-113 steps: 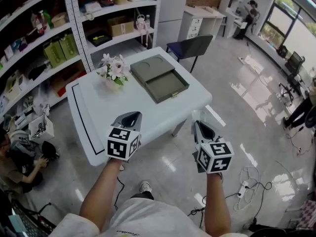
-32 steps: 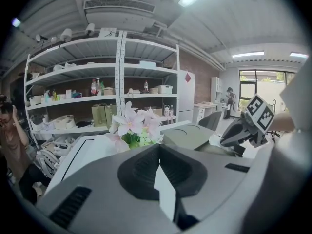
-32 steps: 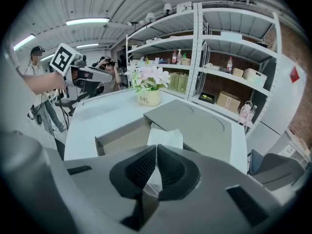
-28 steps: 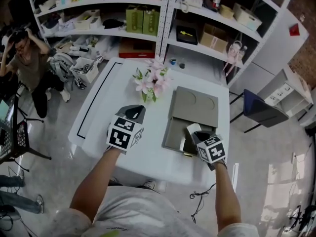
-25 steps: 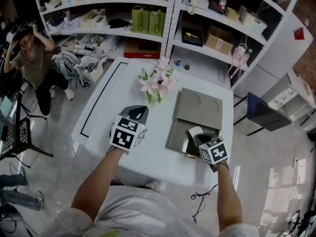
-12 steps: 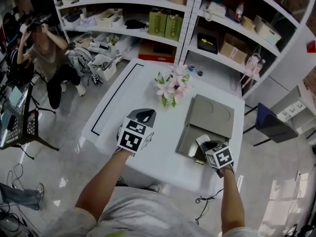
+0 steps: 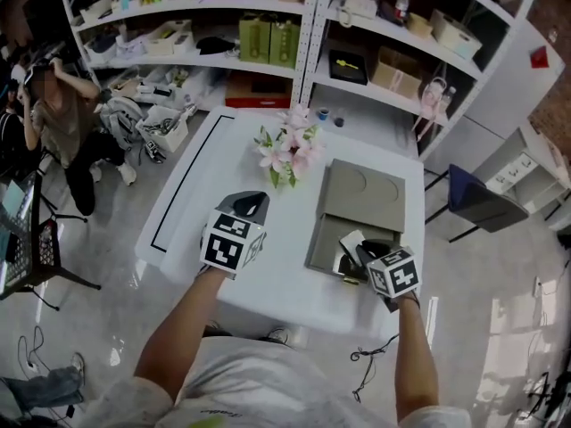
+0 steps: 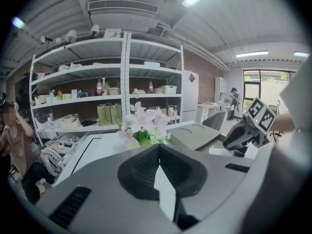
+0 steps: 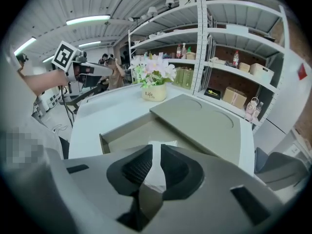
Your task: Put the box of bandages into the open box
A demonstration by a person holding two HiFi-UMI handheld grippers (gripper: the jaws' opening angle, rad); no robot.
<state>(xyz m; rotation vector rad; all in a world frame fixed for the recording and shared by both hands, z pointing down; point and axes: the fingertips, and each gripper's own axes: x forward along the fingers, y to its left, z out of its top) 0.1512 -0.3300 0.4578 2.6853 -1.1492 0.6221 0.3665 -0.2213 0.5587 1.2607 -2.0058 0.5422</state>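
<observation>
My right gripper (image 7: 361, 250) is shut on a small white box of bandages (image 7: 351, 239), held just above the near end of the open grey box (image 7: 319, 250). In the right gripper view the white box (image 9: 163, 147) sticks out past the gripper (image 9: 157, 168) over the tray's inside (image 9: 126, 130). The box's flat lid (image 7: 361, 194) lies slid back beyond the tray. My left gripper (image 7: 250, 205) hovers shut over the white table (image 7: 201, 190), left of the tray, with nothing held (image 8: 158, 155).
A pot of pink flowers (image 7: 285, 150) stands on the table just behind the left gripper. Loaded shelves (image 7: 268, 25) run behind the table. A person (image 7: 58, 123) sits on the floor at the left. A dark chair (image 7: 482, 203) is at the right.
Both grippers have come from in front of the table to over it. The right gripper with the white box has stayed above the open tray during the last second, dropping slightly.
</observation>
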